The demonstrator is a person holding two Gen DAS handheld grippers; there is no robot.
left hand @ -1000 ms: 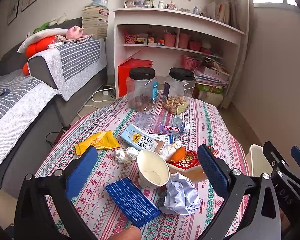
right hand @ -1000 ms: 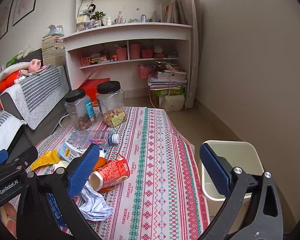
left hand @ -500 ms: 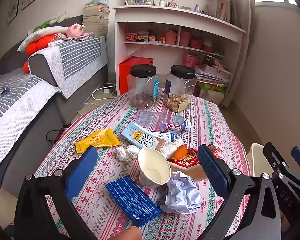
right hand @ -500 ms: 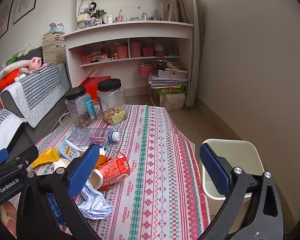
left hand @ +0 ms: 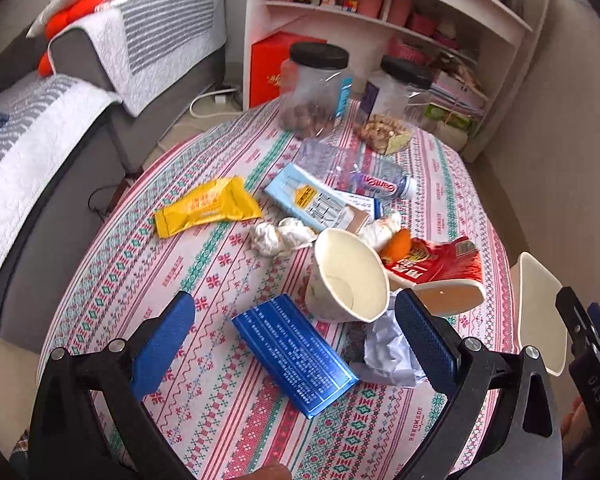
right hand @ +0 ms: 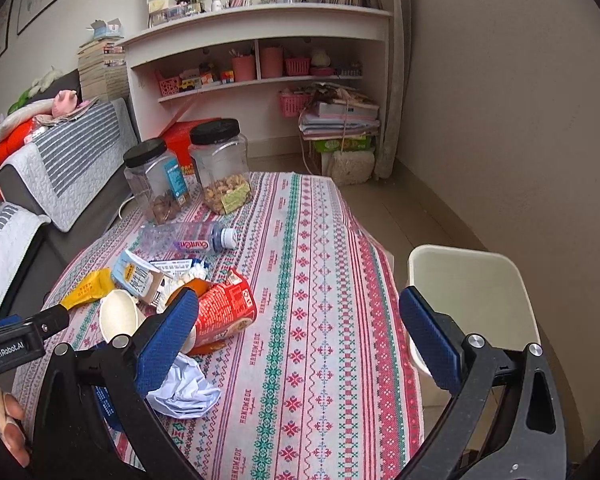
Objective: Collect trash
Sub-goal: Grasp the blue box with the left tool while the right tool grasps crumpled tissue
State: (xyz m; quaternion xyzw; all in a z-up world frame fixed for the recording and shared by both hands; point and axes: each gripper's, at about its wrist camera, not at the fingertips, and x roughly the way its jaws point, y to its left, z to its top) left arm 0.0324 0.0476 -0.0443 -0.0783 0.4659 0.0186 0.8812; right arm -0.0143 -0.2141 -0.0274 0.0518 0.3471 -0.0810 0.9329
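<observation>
Trash lies on the patterned tablecloth (left hand: 236, 412): a blue packet (left hand: 294, 354), a white paper cup (left hand: 346, 276), crumpled paper (left hand: 388, 356), a red cup (left hand: 440, 272), a yellow wrapper (left hand: 206, 206), tissue (left hand: 280, 234), a blue-white carton (left hand: 316, 200) and a clear bottle (left hand: 360, 174). My left gripper (left hand: 294, 338) is open and empty, hovering over the blue packet. My right gripper (right hand: 298, 330) is open and empty above the table, right of the red cup (right hand: 222, 312) and crumpled paper (right hand: 184, 392). A cream bin (right hand: 472, 300) stands on the floor right of the table.
Two clear jars with black lids (left hand: 320, 88) (left hand: 396, 104) stand at the table's far side. A grey sofa with striped covers (left hand: 40, 152) lies left. A white shelf unit (right hand: 260, 60) and stacked papers (right hand: 340, 120) stand behind.
The left gripper has tilted down and moved closer over the blue packet and paper cup. The right gripper has shifted slightly forward; both stay open.
</observation>
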